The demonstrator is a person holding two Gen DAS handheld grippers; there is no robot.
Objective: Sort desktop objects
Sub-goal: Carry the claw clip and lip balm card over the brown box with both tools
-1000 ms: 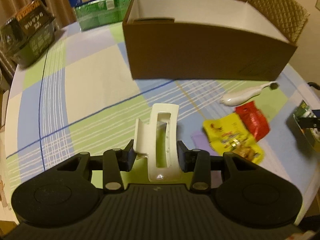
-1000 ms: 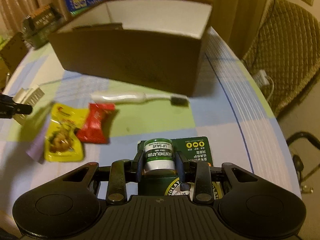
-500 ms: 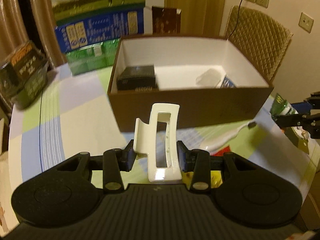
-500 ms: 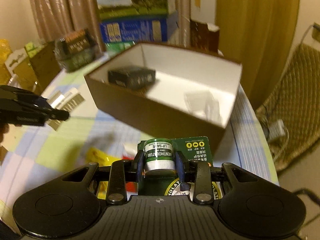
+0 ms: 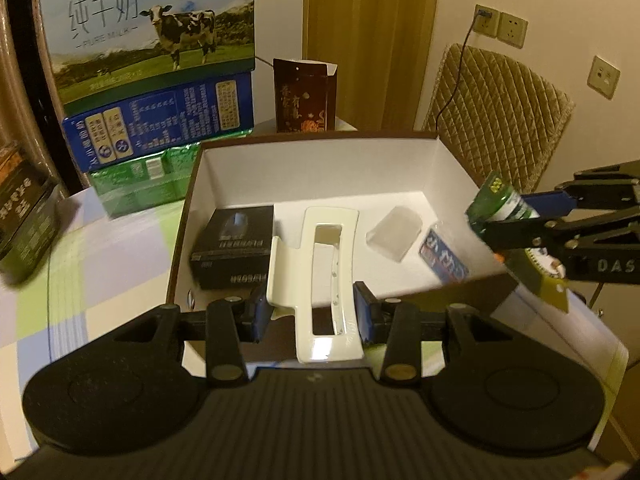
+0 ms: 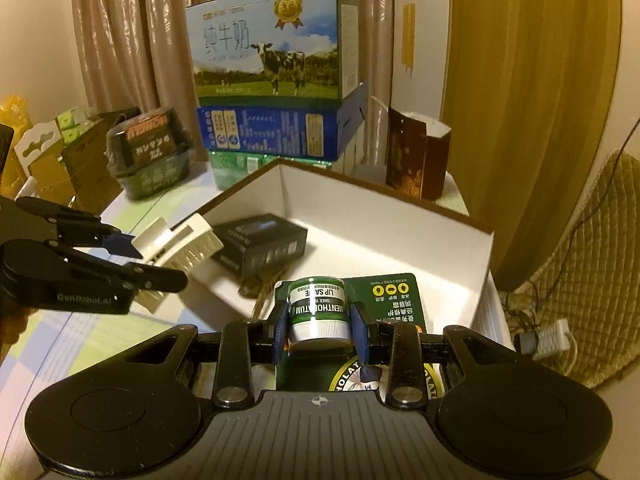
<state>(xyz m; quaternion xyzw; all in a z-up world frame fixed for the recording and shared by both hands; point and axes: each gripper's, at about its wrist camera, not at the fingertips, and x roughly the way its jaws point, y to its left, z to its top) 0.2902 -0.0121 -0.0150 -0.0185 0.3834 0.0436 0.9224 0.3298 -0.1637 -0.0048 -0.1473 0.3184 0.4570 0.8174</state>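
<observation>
My left gripper (image 5: 312, 312) is shut on a white hair claw clip (image 5: 326, 280), held above the near wall of the brown cardboard box (image 5: 320, 138). My right gripper (image 6: 320, 326) is shut on a green lip-salve jar on its card (image 6: 318, 312), over the box's (image 6: 400, 196) near right corner. From the left wrist view the right gripper (image 5: 508, 216) with the jar (image 5: 498, 202) hangs at the box's right wall. The right wrist view shows the left gripper (image 6: 136, 256) and the clip (image 6: 180, 244) at the box's left wall. Inside lie a black box (image 5: 232, 252), a clear plastic piece (image 5: 394, 236) and a blue packet (image 5: 444, 256).
Stacked milk cartons (image 5: 156, 64) and a dark red paper bag (image 5: 304, 96) stand behind the box. A green-black package (image 5: 20, 216) sits at the table's left. A quilted chair (image 5: 500, 120) stands to the right. The checked tablecloth (image 5: 100, 264) lies left of the box.
Both grippers have risen and moved forward from the table to over the box, still holding the clip and the jar. The snack packets and toothbrush have dropped out of view.
</observation>
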